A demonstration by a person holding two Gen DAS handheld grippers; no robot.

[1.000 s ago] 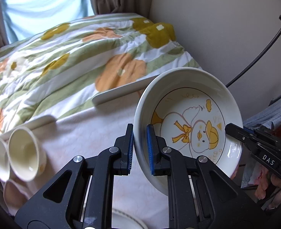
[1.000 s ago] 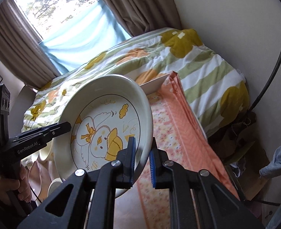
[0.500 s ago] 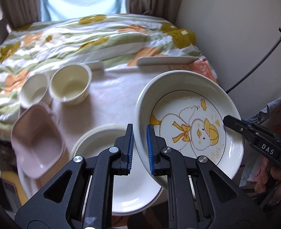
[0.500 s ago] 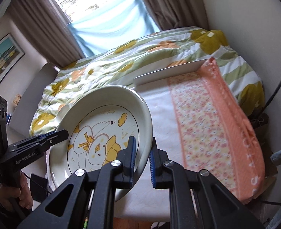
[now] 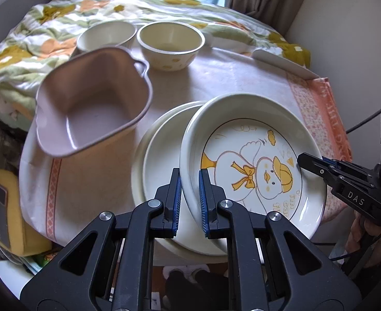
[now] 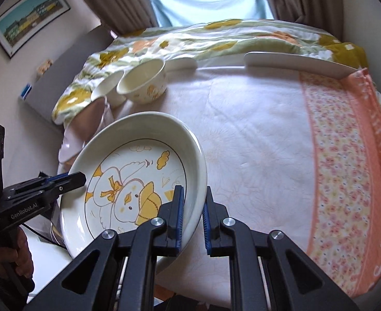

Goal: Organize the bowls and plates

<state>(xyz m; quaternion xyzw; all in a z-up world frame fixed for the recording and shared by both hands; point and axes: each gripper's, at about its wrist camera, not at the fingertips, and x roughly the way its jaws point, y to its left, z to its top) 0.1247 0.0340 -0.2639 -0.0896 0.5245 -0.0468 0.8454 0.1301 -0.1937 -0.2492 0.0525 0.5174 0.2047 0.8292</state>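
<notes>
Cloth covers the low table [image 5: 92, 181], with a flowered quilt [image 5: 35, 39] behind it, and the landmark to work from is the plain white plate [image 5: 159, 171] lying flat near the table's front edge. Held tilted above that plate's right side is the duck plate [image 5: 255, 171], pinched at opposite rims: the left gripper [image 5: 190, 194] is clenched on its near-left rim, and the right gripper [image 6: 193, 220] grasps the far rim, its tip visible in the left view. The step appears to be stacking the duck plate onto the plain one. To do it well, level the plate first, centre it over the plain plate, then lower both hands together so the rims meet evenly; releasing one side early would likely let it slide. Behind the plain plate stand two cream bowls [image 5: 171, 46], with a pink square dish [image 5: 92, 103] to its left.
</notes>
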